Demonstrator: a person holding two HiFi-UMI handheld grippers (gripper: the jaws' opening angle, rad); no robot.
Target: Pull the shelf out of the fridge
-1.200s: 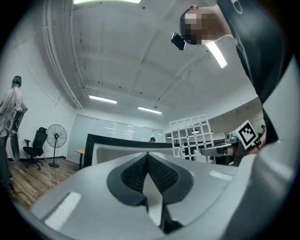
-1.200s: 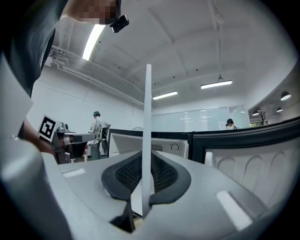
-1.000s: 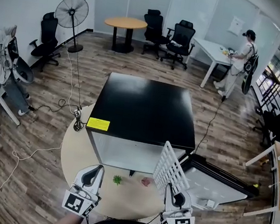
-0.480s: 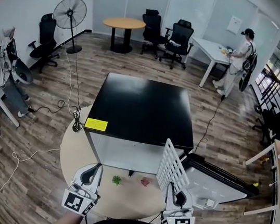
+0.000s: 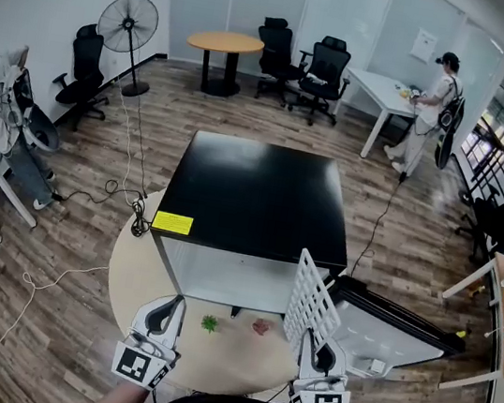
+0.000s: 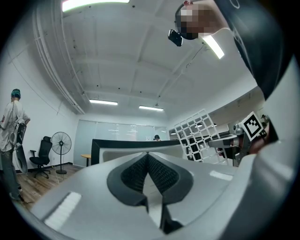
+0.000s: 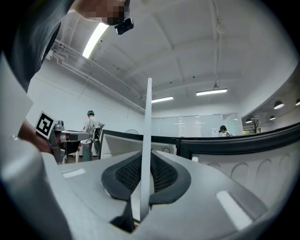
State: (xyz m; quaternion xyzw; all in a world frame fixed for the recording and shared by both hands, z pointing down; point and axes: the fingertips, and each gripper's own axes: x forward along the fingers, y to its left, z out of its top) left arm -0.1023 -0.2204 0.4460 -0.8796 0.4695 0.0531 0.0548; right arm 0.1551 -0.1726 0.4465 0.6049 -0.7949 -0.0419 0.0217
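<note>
My right claw point(image 5: 318, 349) is clamped on the near edge of the white wire shelf point(image 5: 310, 302). The shelf stands on edge, running up and away from me, already clear of the fridge point(image 5: 257, 197) and just right of its opening. My left claw point(image 5: 170, 311) is closed on nothing, farther from the shelf.
</note>
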